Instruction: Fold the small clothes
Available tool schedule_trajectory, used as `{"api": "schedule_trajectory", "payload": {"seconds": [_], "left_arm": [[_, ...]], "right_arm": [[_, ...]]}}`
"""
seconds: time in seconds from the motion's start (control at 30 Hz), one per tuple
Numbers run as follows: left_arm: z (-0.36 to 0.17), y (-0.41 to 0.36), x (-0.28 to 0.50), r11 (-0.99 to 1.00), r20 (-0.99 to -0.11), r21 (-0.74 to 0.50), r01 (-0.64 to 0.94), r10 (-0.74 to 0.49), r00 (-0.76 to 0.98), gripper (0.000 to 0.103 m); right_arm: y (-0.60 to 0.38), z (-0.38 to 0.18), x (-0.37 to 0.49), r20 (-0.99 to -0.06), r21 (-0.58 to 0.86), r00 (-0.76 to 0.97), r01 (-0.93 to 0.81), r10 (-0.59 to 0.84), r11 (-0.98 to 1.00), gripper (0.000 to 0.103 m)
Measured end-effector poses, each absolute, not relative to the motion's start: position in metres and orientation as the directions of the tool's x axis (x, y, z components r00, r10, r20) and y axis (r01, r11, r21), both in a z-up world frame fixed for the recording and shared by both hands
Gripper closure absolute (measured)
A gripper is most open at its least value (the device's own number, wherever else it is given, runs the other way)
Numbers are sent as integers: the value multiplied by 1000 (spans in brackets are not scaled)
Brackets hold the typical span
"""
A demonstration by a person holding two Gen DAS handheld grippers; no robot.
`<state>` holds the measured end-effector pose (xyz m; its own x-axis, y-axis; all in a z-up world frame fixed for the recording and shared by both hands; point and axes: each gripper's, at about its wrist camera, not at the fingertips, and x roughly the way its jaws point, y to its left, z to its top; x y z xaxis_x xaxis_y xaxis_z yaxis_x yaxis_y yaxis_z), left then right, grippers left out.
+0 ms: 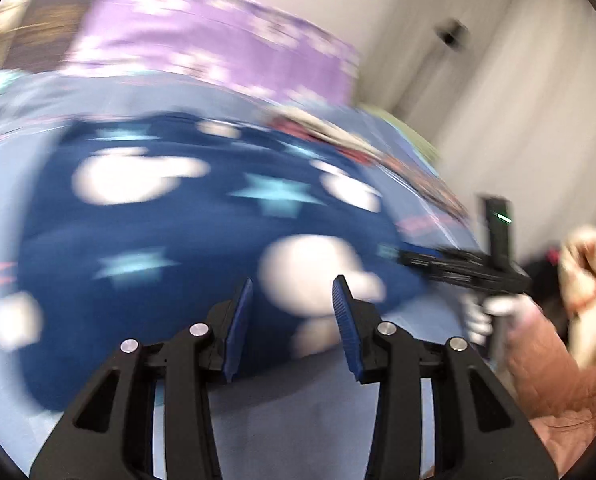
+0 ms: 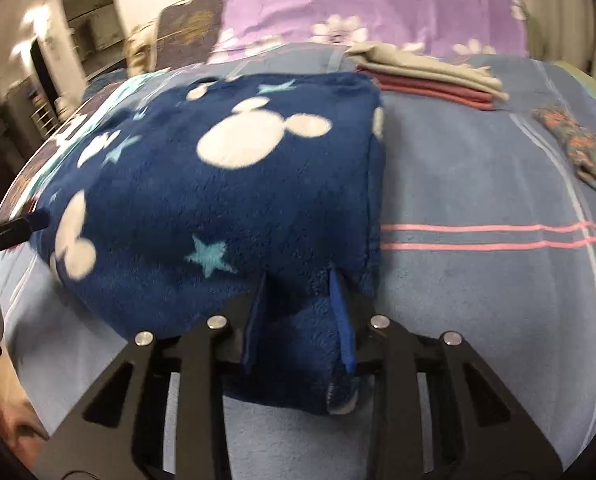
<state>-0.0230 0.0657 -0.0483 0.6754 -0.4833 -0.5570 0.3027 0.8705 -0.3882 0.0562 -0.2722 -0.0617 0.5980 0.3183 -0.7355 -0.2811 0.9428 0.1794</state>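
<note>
A navy fleece garment [image 1: 178,232] [image 2: 218,184] with white mouse heads and pale blue stars lies puffed up on the blue bedsheet [image 2: 477,180]. My right gripper [image 2: 296,274] is shut on a thick bunch of its near edge, and it shows in the left wrist view [image 1: 401,254] at the garment's right side. My left gripper [image 1: 296,280] has its jaws partly apart with navy fleece filling the gap between the pads; this view is badly blurred. In the right wrist view the left gripper [image 2: 34,222] holds the garment's raised left corner.
A folded stack of beige and maroon clothes [image 2: 429,80] sits behind the garment. A purple flowered pillow [image 2: 377,12] lies at the bed's head. A floral cloth [image 2: 577,140] lies at the right. A hand [image 1: 589,264] and pink sleeve [image 1: 557,380] are at the right edge.
</note>
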Motion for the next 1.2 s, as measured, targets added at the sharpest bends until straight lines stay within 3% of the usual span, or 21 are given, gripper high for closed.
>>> {"api": "schedule_trajectory", "payload": {"seconds": [0.1, 0.27, 0.37, 0.43, 0.47, 0.6, 0.8, 1.0, 1.1, 1.2], "left_arm": [[-64, 154, -39, 903, -561, -419, 95, -340, 755, 62], [-82, 230, -48, 872, -560, -488, -40, -277, 781, 71], [-88, 239, -31, 872, -566, -489, 15, -330, 755, 71], [-90, 231, -16, 861, -570, -501, 85, -402, 716, 71], [-91, 220, -16, 854, -570, -509, 113, -432, 699, 70], [-99, 202, 0, 831, -575, -524, 184, -505, 644, 66], [-111, 214, -2, 717, -492, -660, 223, -637, 593, 66], [-103, 206, -9, 728, -479, -640, 244, -627, 614, 65], [-91, 204, -12, 717, -422, -637, 283, -632, 650, 65], [-82, 199, -9, 715, -405, -620, 323, -645, 648, 51]], "right_arm": [[-260, -45, 52, -736, 128, 627, -240, 254, 962, 67], [-214, -4, 44, -665, 83, 691, -308, 282, 948, 66], [-173, 13, 44, -645, 107, 676, -383, 358, 917, 60], [-149, 23, 48, -628, 138, 672, -400, 392, 906, 45], [-135, 28, 51, -615, 152, 680, -394, 399, 906, 43], [-83, 39, 68, -636, 196, 627, -433, 450, 880, 43], [-7, 35, 87, -709, 109, 559, -516, 431, 849, 43], [66, 25, 112, -763, 41, 511, -573, 396, 818, 42], [91, 20, 131, -786, 78, 467, -575, 404, 815, 42], [108, 19, 142, -794, 93, 451, -572, 407, 815, 42]]}}
